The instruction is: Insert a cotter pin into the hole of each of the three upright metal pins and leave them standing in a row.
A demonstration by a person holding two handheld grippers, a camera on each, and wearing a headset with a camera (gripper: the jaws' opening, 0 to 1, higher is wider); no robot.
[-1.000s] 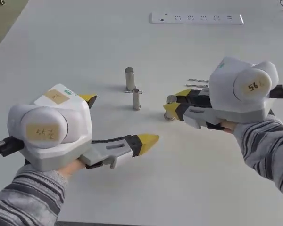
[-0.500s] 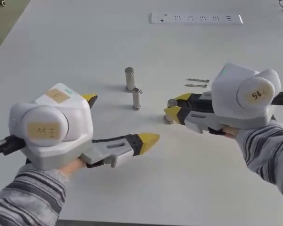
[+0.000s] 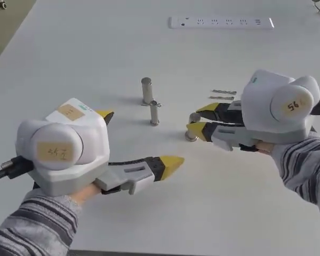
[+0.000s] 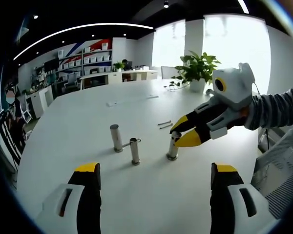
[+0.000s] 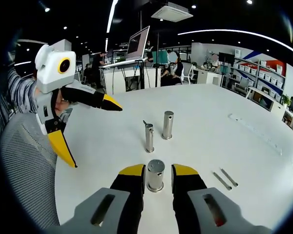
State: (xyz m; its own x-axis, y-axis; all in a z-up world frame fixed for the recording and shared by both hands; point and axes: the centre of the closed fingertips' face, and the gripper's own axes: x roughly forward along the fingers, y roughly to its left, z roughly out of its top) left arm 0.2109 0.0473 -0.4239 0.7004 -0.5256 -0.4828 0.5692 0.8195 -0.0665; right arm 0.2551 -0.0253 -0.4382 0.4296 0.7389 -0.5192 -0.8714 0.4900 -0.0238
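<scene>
metal pins, three of them, stand upright on the white table (image 3: 69, 58). they are short cylinders of dull grey steel with flat round tops. the far pin (image 3: 146, 89) is bare. the middle pin (image 3: 154, 113) stands just in front of it and carries a thin cotter pin (image 3: 151, 104) through the hole near its top, sticking out on both sides. the third pin (image 3: 191, 129) stands to the right of these two, apart from them, so the three are not in one straight line. two loose cotter pins (image 3: 223, 95), thin bright wires, lie flat side by side just beyond my right gripper (image 3: 198, 119).

my right gripper has its black, yellow-tipped jaws narrowed around the third pin, one on each side. in the right gripper view i see the round top of the third pin (image 5: 155, 168) between the pads. a thin gap of table shows on its right side, so the jaws are not clamped on it. my left gripper (image 3: 140, 138) is wide open and holds nothing. it hovers over bare table, well apart from the pins.

the left gripper view gives the side profile: the right jaws reach the upper part of the third pin (image 4: 173, 146), and a green plant (image 4: 198, 73) stands behind. the head view gives the smooth white gripper shells with paper labels, my striped sleeves (image 3: 304, 165), and a white power strip (image 3: 221, 22) far back.
</scene>
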